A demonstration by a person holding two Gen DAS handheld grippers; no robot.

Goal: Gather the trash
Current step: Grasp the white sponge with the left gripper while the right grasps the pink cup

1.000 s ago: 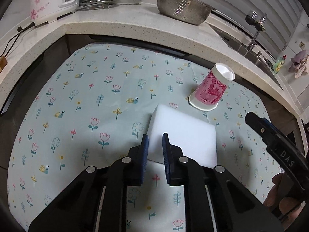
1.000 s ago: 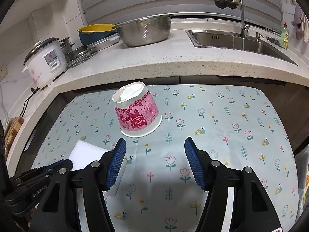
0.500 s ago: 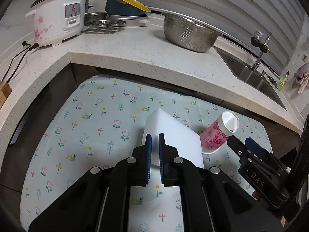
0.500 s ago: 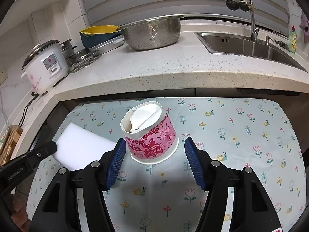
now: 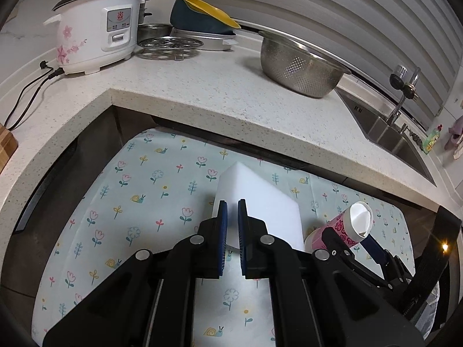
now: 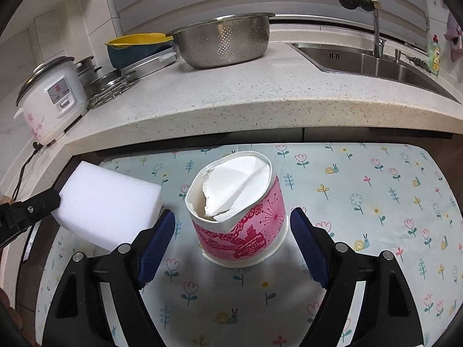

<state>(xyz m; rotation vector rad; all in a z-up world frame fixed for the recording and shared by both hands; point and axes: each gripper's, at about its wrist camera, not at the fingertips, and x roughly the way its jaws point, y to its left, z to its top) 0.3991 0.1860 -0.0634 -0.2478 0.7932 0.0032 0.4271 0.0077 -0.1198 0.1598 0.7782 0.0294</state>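
Observation:
My left gripper (image 5: 232, 214) is shut on the near edge of a white foam sponge block (image 5: 257, 202) and holds it lifted above the floral mat (image 5: 130, 202). The block also shows in the right wrist view (image 6: 110, 202) at the left, with the left gripper's fingers (image 6: 31, 208) on it. A pink-and-white paper cup (image 6: 240, 211) stands upside down on the mat, its bottom torn. My right gripper (image 6: 233, 240) is open, its jaws on either side of the cup without touching. The cup also shows in the left wrist view (image 5: 347, 225).
A speckled counter (image 6: 260, 98) wraps around the mat's far side. On it stand a rice cooker (image 5: 98, 29), a steel colander (image 6: 222, 40), a steamer rack (image 5: 167, 46) and a yellow-blue bowl (image 5: 202, 14). A sink (image 6: 370, 60) with tap lies at the right.
My left gripper has lifted the sponge block off the mat and drawn back. My right gripper has moved forward so the cup now sits between its open jaws.

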